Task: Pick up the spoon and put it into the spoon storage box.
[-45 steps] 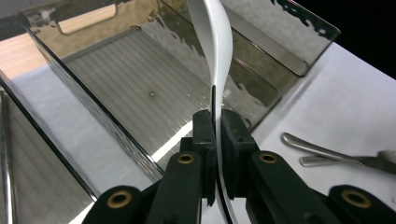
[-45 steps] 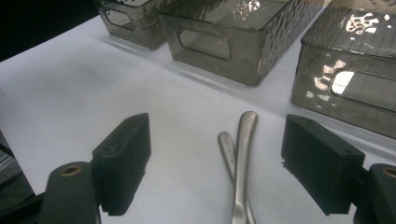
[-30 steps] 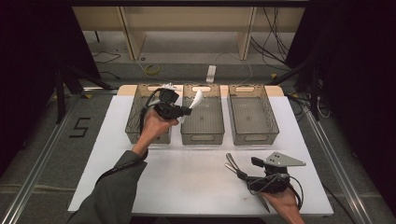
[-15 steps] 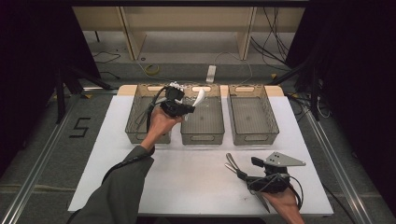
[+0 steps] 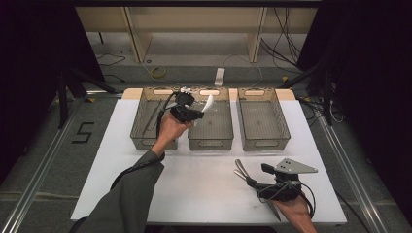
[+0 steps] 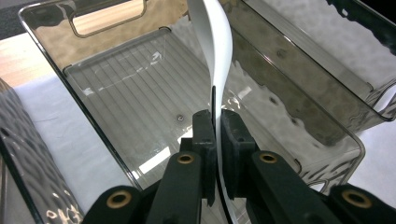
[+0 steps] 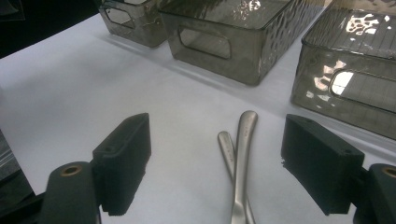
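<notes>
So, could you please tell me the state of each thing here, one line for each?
left gripper: shut on the white utensil, above the middle bin
white utensil: held, off the table
middle bin: nothing inside
right bin: nothing inside
left bin: holds dark utensils
right gripper: open, around the metal handles
metal handles: lying crossed on the table

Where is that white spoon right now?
The white spoon is clamped in the left gripper, held above the middle bin, between its two neighbour bins.
</notes>
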